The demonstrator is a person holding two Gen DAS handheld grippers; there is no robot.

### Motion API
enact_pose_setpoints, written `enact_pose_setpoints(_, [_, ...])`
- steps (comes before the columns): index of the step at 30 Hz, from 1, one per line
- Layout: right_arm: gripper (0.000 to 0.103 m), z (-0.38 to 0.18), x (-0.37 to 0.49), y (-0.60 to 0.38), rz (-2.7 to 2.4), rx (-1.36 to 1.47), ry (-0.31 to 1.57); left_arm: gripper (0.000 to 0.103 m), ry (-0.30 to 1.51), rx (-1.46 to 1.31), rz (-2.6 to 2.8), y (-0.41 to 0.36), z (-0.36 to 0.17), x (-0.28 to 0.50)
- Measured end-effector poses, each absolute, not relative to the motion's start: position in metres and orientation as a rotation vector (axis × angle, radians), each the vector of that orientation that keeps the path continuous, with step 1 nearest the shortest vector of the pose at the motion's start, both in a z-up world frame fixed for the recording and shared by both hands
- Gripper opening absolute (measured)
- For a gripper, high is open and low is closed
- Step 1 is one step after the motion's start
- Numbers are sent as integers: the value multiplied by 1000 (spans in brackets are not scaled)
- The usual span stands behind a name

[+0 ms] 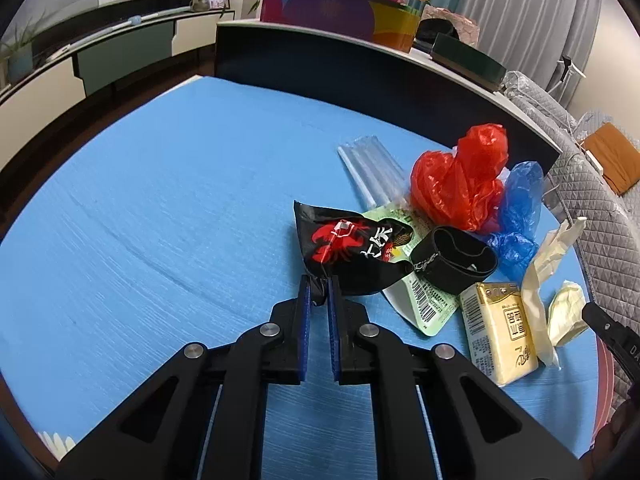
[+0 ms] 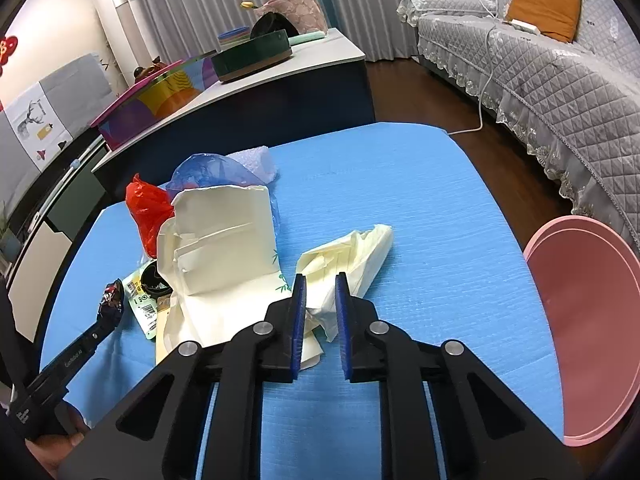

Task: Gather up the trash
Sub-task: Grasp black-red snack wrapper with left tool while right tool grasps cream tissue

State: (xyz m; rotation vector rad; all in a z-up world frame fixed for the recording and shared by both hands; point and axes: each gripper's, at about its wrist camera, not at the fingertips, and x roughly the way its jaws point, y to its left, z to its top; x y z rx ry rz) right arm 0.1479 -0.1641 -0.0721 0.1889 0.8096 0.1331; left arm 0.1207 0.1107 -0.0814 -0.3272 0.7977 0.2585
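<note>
Trash lies in a heap on the blue worktop point(image 1: 160, 200). In the left wrist view the heap sits from about 1 to 3 o'clock. It has a black snack bag point(image 1: 348, 248) with a red crab picture, a crumpled red plastic bag point(image 1: 460, 176), a blue plastic bag point(image 1: 518, 208), a black band point(image 1: 452, 258), a yellow tissue pack point(image 1: 496, 332) and a green-edged wrapper point(image 1: 416, 300).

The left claw point(image 1: 319, 290) is squeezed almost shut on the bottom corner of the black snack bag.

In the right wrist view, the right claw point(image 2: 320, 292) is pinched on a crumpled cream tissue point(image 2: 348, 256) in the middle. A big torn cream wrapper point(image 2: 224, 240) stands at 10 o'clock, perhaps touching the tissue. A pink round bin point(image 2: 592, 320) sits at 3 o'clock.
</note>
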Motion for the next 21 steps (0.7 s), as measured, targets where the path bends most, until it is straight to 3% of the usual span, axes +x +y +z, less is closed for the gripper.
enact_pose_setpoints(2, [3,-71,147,-164,133,182,804,8,785,-318,250,108,-78,119])
enact_pose_setpoints(21, [2,-46,124,-171,131,150,717,8,695,-254,218,92,-54,109])
